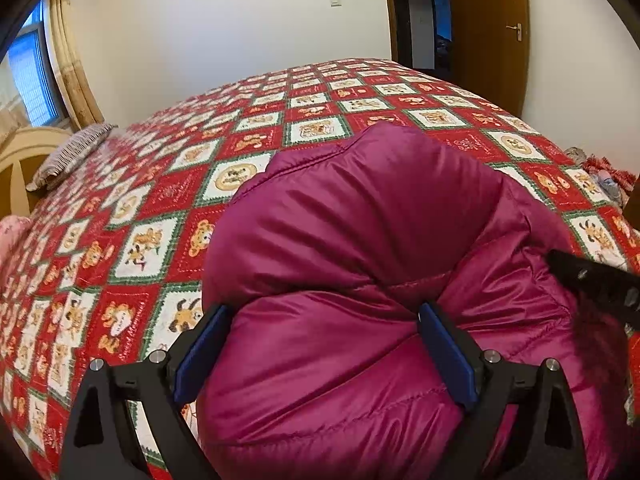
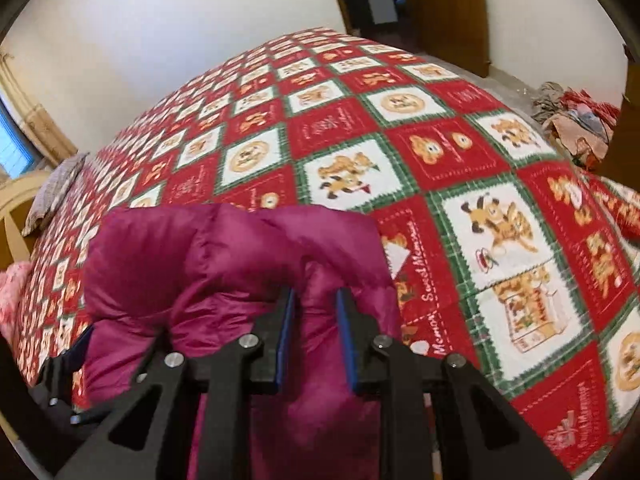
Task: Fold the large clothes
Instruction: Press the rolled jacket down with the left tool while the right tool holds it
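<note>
Left gripper jaws spread wide, blue pads standing either side of a puffy roll of the magenta down jacket; the left pad sits at the roll's edge, the right pad against a crease, and whether they actually press the fabric can't be told, it reads more like straddling than clamping. Right gripper jaws narrow, a ridge of jacket fabric bunched up between the blue pads, pads appear to pinch it. In the left wrist view the right gripper's black finger pokes in from the right edge over the jacket's right side; in the right wrist view the left gripper shows at the lower left against the jacket's edge. So both tools are at the near end of the same garment, left one on its left part, right one on its right part. Jacket lies bundled and doubled over on the near part of the bed, shiny quilted fabric, seams visible. Under it a red, white and green patchwork bedspread with bear prints covers the whole bed. Grey striped pillow at the far left by a wooden headboard. Pink item at the left edge. White wall, window with curtain far left, brown wooden door far right. Pile of clothes on the floor beyond the bed's right side.
</note>
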`<move>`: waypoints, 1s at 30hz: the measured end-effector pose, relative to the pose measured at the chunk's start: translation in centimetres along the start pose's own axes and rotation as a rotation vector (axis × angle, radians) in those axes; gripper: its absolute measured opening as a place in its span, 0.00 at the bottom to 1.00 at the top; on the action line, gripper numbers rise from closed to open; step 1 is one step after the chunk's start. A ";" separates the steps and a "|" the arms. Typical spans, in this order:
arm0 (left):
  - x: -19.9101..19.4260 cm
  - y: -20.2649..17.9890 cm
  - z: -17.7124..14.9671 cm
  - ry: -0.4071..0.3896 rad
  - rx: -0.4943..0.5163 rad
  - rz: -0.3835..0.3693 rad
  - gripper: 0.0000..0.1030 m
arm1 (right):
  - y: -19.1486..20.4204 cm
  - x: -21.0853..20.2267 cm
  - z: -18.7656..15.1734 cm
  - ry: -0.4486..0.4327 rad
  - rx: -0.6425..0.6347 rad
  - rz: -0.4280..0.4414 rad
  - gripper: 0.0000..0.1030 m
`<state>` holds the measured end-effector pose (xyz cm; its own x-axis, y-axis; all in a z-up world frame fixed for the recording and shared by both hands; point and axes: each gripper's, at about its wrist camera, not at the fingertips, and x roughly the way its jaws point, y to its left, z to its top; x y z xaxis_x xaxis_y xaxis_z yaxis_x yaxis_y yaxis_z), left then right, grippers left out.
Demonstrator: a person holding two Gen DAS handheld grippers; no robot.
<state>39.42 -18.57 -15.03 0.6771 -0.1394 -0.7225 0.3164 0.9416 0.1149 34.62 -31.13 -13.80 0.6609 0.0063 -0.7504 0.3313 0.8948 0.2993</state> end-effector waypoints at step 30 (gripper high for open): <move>6.5 -0.5 5.6 0.072 0.027 -0.026 0.99 | -0.1 0.8 -2.0 -0.085 -0.093 -0.044 0.21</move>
<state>47.37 -21.65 -15.93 0.6197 -0.1403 -0.7722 0.3513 0.9294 0.1131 33.81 -30.37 -15.63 0.7034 -0.0684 -0.7075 0.3003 0.9308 0.2086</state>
